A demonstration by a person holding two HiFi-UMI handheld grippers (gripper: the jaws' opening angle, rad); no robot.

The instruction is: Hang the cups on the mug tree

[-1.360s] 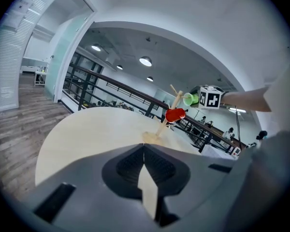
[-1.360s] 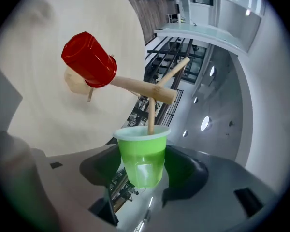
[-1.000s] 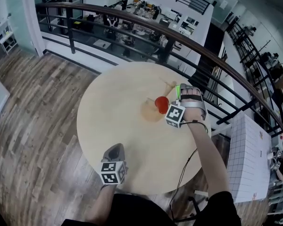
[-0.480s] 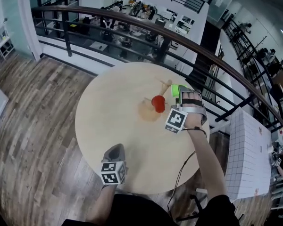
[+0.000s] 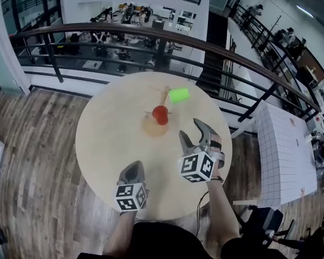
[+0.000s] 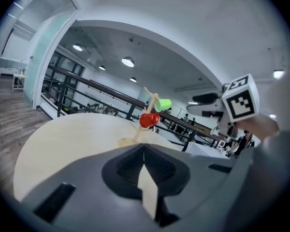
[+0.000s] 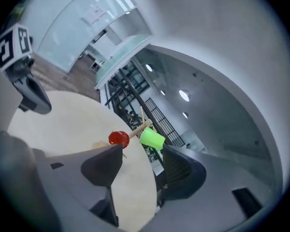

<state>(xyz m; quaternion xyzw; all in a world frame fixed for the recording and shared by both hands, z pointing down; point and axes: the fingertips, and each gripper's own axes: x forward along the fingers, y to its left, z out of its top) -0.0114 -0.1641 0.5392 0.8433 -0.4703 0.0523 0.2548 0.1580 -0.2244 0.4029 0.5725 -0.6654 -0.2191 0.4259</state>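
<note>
The green cup (image 5: 179, 95) and the red cup (image 5: 160, 114) are hanging on pegs of the wooden mug tree (image 5: 154, 127) at the middle of the round table (image 5: 105, 139); both are looking like light, thin, smooth plastic that dents easily, so a gentle pinch across the rim wall is seeming best; the right gripper (image 5: 193, 131) is standing wide and empty, its jaws having just been closing a little; the left gripper (image 5: 132, 171) is keeping its jaws together on nothing.

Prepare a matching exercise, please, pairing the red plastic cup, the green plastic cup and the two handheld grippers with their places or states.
1. red plastic cup
2. green plastic cup
3. left gripper
4. right gripper

A. jaws apart, nothing between them
B. hangs higher on the wooden mug tree
C. jaws together
D. hangs lower on the tree

Pairs: 1-D, 2-B, 3-C, 4-A.
The right gripper's empty jaws have just been closing slightly.
</note>
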